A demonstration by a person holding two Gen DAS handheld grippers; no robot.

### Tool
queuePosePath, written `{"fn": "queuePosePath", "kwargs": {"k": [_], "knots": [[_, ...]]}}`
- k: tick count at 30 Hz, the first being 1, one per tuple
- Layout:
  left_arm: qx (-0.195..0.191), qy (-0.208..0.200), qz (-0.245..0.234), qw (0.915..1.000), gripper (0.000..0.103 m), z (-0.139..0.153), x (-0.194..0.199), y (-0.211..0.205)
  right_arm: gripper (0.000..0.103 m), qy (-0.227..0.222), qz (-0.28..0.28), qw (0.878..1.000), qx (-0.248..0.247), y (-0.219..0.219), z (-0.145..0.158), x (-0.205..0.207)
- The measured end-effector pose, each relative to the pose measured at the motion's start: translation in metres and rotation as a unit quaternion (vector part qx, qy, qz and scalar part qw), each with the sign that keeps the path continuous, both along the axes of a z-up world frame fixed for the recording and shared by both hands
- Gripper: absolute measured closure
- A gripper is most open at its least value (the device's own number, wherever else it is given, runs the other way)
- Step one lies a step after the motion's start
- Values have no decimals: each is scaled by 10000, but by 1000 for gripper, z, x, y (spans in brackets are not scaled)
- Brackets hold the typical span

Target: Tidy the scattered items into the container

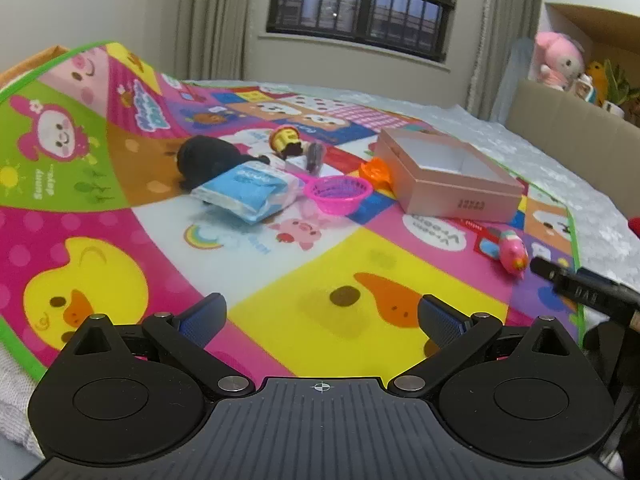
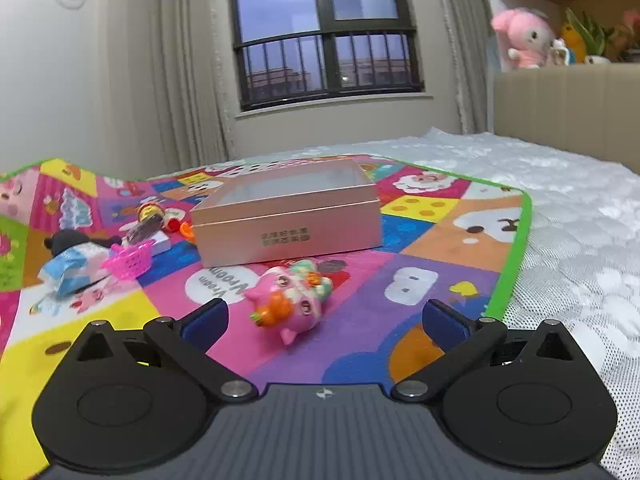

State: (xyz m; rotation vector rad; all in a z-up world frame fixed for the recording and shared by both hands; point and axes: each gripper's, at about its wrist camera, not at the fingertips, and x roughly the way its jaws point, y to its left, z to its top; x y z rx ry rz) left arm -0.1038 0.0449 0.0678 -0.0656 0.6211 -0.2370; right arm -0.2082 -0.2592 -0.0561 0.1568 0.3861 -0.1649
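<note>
An open rose-gold box lies on the colourful play mat. A pink pig toy lies just ahead of my right gripper, which is open and empty. My left gripper is open and empty, low over the yellow duck square. Left of the box lie a pink basket, a blue-white packet, a black soft toy, an orange toy and a yellow-capped toy.
The mat lies on a bed with a white quilt. A beige headboard with plush toys stands at the right. A window and curtains are behind. The right gripper's tip shows in the left wrist view.
</note>
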Motion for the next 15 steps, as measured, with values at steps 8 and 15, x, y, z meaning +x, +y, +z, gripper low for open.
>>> {"fn": "queuePosePath", "kwargs": {"k": [8, 15], "knots": [[-321, 146, 200, 9992, 0, 0, 44, -40, 0, 79, 84, 9999, 24, 0, 0, 1], [-128, 267, 902, 9955, 0, -13, 134, -70, 0, 295, 427, 9986, -32, 3, -1, 8]]}}
